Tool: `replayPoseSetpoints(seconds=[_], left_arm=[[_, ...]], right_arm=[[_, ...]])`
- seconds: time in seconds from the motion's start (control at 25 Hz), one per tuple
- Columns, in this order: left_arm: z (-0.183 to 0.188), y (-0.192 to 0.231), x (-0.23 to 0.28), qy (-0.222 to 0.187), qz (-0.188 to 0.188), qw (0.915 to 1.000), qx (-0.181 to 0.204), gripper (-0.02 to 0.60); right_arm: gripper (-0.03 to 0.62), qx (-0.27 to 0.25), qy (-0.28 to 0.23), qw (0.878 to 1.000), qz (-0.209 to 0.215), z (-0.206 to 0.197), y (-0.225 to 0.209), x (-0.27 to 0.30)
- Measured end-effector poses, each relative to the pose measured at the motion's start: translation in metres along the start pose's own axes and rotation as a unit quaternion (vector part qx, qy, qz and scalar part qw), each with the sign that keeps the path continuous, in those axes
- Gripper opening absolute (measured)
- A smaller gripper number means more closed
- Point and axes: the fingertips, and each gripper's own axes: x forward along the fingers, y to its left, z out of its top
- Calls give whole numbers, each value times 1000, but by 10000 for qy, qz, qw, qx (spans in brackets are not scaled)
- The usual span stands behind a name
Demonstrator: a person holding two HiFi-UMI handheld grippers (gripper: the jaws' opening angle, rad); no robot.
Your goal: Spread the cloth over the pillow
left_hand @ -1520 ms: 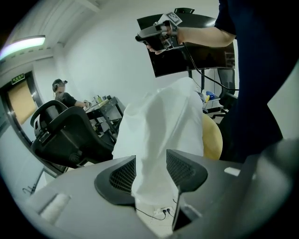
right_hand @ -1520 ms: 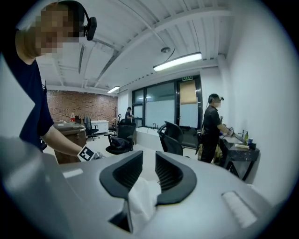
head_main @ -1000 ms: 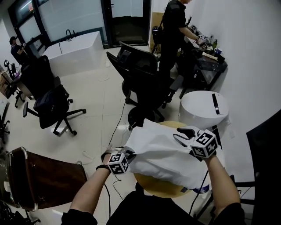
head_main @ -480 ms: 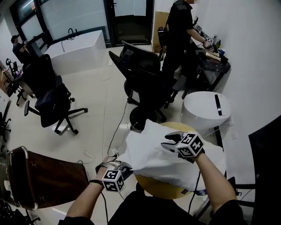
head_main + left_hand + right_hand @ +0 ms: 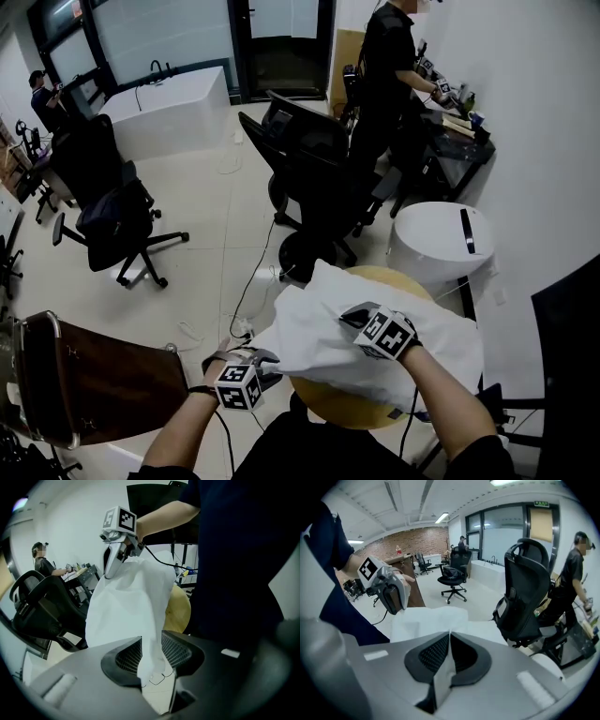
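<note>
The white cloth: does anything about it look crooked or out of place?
The cloth sits bunched and lopsided on the round stool: one end trails off toward the left gripper, whose jaws have just been opening around it, while the right gripper pinches a fold on top.

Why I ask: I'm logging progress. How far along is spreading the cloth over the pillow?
Done: the white fabric cloth lies heaped on the round tan top. In hand: the right claw pinches a fold; the left claw has just been opening, cloth loose between its jaws. Left: pulling it flat; it is bunched, no pillow shows.
</note>
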Motion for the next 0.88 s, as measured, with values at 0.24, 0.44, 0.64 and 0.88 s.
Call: replayPoseSetpoints(seconds=[0.24,0.44,0.64,0.88], left_arm=[[-11,53,-58,62,809,9964,-236,121],[16,106,-58,115,1187,9919,443,148],[58,119,-20,193,630,9883,1377,184],[65,90,31,407,-499,9775,2010,284]], right_arm=[[11,-981,-92,9947,-283,12,35,-19],[11,-1237,-177,9915,-371,13,61,-26],[11,-1441,-138,9889,-332,9,87,-27],[11,-1519,-34,9881,-247,-2,104,-24]])
